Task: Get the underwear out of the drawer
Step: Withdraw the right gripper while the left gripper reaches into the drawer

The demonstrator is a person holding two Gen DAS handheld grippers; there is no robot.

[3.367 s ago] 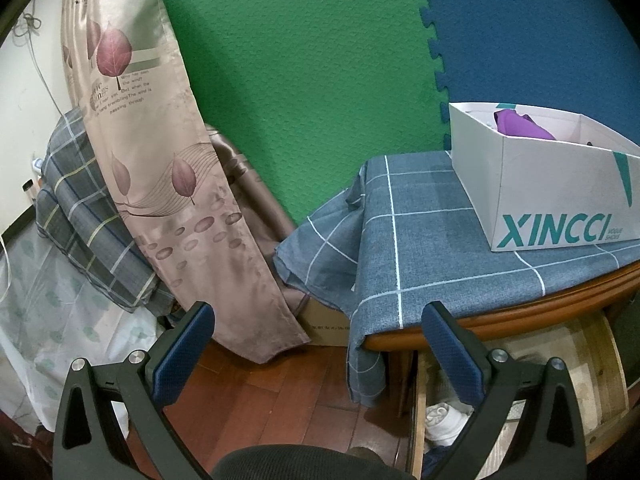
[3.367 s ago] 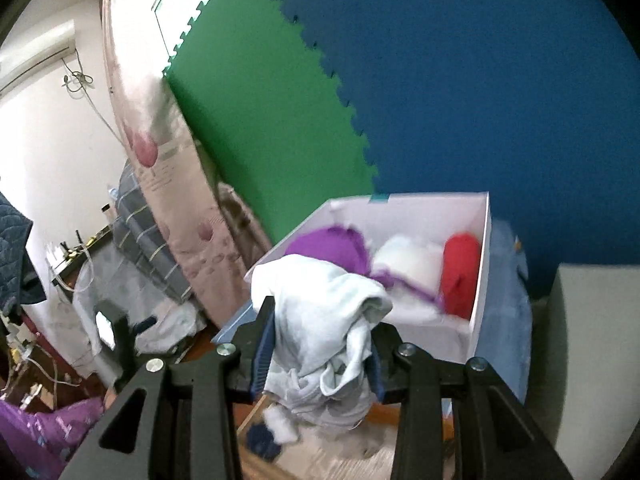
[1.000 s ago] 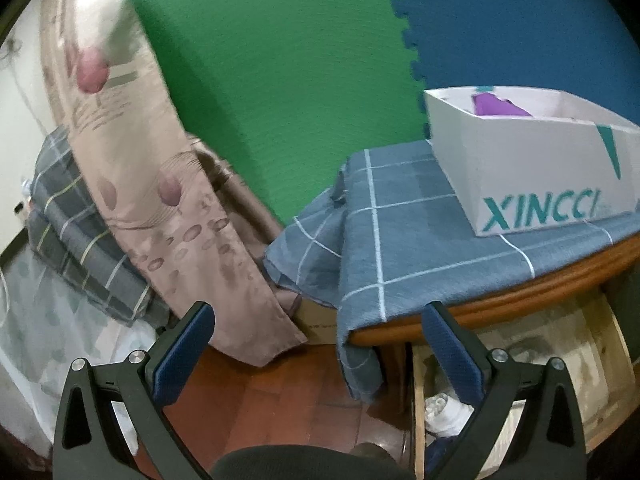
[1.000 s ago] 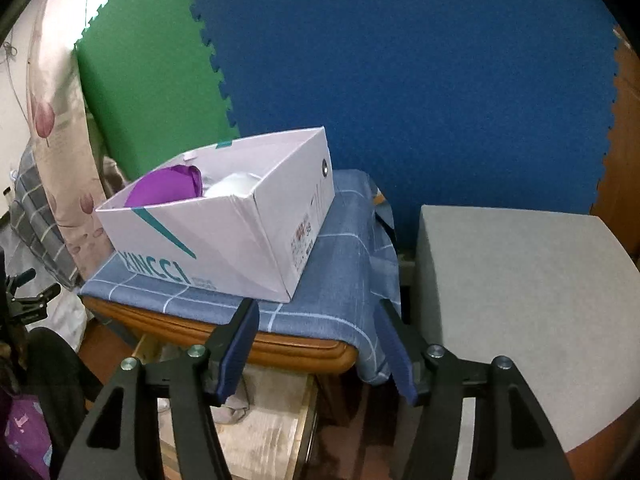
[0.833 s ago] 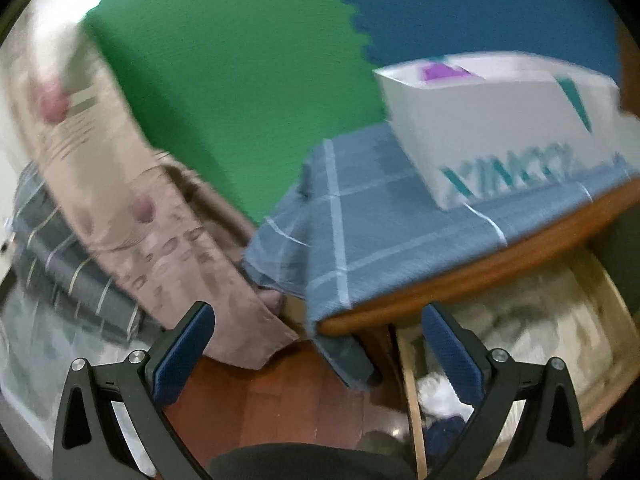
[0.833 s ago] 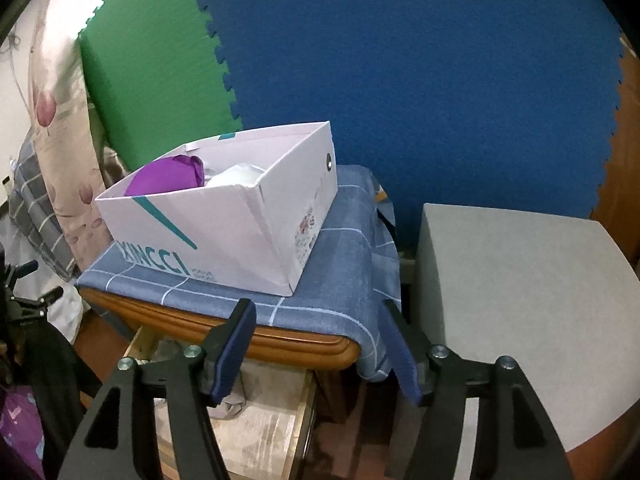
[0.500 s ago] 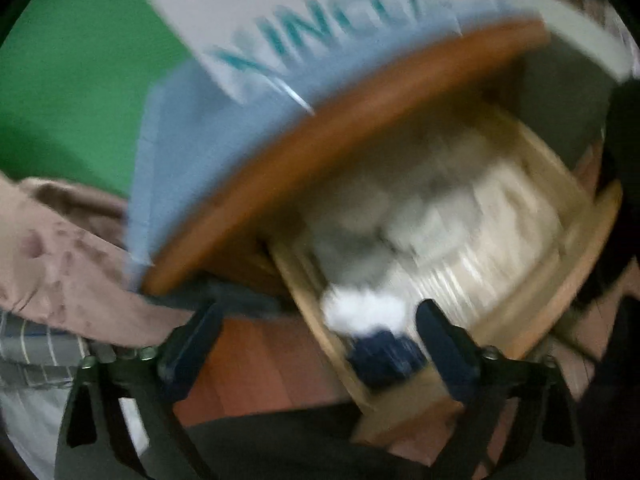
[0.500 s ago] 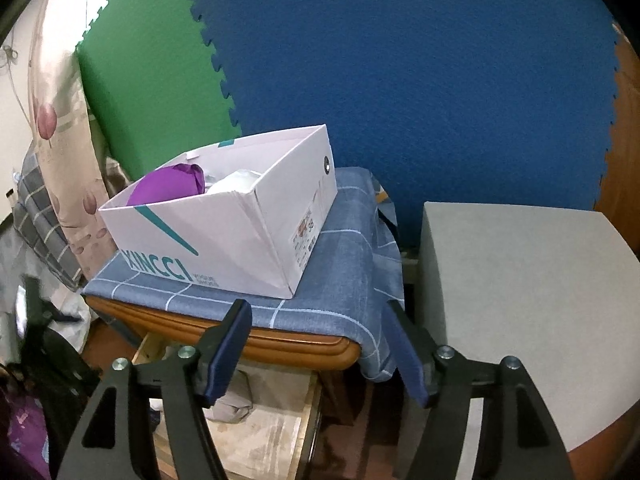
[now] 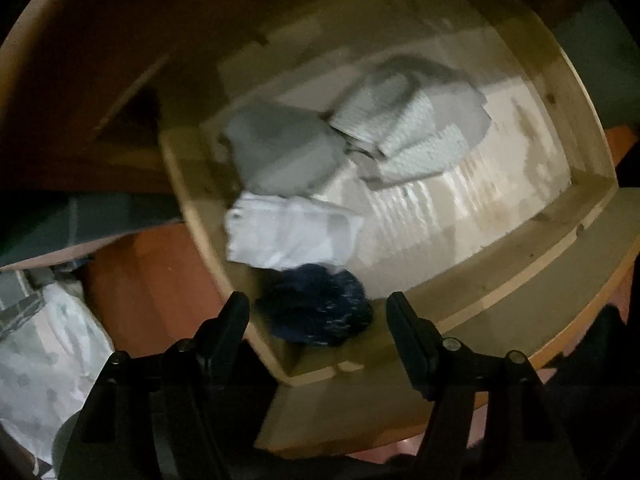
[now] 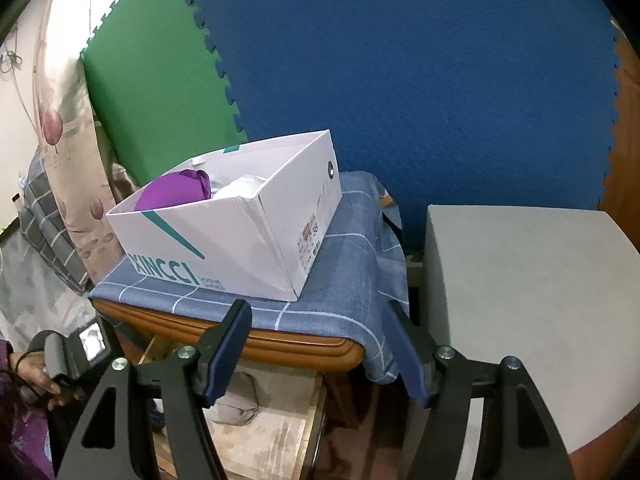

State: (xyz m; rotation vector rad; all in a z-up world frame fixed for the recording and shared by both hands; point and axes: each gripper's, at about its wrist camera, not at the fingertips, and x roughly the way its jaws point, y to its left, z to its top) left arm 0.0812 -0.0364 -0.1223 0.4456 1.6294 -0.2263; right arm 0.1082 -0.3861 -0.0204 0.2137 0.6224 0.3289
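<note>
Four pieces of underwear are seen in the open drawer (image 9: 516, 280) in the left wrist view, all a little blurred. A dark blue piece (image 9: 316, 308) lies in the lower middle of the frame, in the near corner of the drawer. A white piece (image 9: 292, 236) lies just above it and touches it. A grey piece (image 9: 280, 148) lies above the white one. A pale patterned piece (image 9: 412, 136) lies in the upper middle, beside the grey one.

The left gripper (image 9: 318, 320) is pointed down into the drawer. Its two fingers (image 9: 230, 328) are being closed, and the dark blue piece is seen between them. It is not pressed by them yet.

In the right wrist view the right gripper (image 10: 320, 340) is seen at the bottom of the frame. Its two fingers (image 10: 230, 344) are held apart and nothing is between them.

One white box (image 10: 240, 240) is shown only in the right wrist view. It stands in the middle of the frame on a bench covered by a blue checked cloth (image 10: 344, 292). A purple piece (image 10: 176, 192) and a white bundle (image 10: 240, 186) are seen inside the box. Behind it one green mat (image 10: 152, 80) and one blue mat (image 10: 400, 80) are seen on the wall. A hand (image 10: 44, 380) on a grey handle is seen at the lower left.

Only a small part of the drawer is shown in the right wrist view, under the bench, with one grey piece (image 10: 236, 400) in it. The four pieces are shown only in the left wrist view.
</note>
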